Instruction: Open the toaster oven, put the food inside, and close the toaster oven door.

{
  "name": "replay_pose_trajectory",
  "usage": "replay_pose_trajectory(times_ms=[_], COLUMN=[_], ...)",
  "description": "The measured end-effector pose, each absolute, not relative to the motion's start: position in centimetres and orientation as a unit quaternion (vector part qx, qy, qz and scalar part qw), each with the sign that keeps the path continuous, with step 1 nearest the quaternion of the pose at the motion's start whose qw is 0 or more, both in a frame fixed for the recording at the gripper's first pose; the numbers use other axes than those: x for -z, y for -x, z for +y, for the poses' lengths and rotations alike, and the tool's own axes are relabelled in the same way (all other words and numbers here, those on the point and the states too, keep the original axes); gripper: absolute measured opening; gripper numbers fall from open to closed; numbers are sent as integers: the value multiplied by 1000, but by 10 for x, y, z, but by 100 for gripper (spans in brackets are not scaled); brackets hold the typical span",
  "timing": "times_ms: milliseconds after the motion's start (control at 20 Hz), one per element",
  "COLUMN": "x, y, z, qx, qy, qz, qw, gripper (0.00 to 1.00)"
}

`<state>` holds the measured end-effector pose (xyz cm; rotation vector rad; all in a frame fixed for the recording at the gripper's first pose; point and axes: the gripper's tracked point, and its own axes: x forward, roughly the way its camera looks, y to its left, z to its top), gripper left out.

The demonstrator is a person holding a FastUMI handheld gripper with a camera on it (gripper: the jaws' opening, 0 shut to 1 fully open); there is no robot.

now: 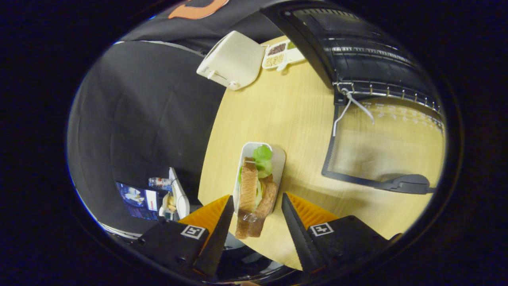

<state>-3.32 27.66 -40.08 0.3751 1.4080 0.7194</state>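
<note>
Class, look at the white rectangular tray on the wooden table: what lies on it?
On the white rectangular tray lies a toasted-bread sandwich with green lettuce, between the open hand-held gripper fingers, which do not touch it. Its filling is mostly hidden by the bread slices.

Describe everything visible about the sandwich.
The sandwich has two browned toast slices standing on edge, with green lettuce and pale filling between them. It sits on a small white tray on the wooden table, its near end past the tray's edge. The open gripper straddles it, fingers not pressing.
</note>
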Motion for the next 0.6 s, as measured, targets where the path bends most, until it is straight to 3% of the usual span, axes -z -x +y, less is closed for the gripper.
replay_pose_trajectory(times_ms=[50,200,400,600], x=[404,402,382,332], y=[35,35,38,30], z=[279,283,287,279], qx=[-320,-319,-326,-343], qy=[-173,-174,-176,-218], qz=[638,636,625,591], qw=[679,681,687,697], gripper=[79,48,37,35])
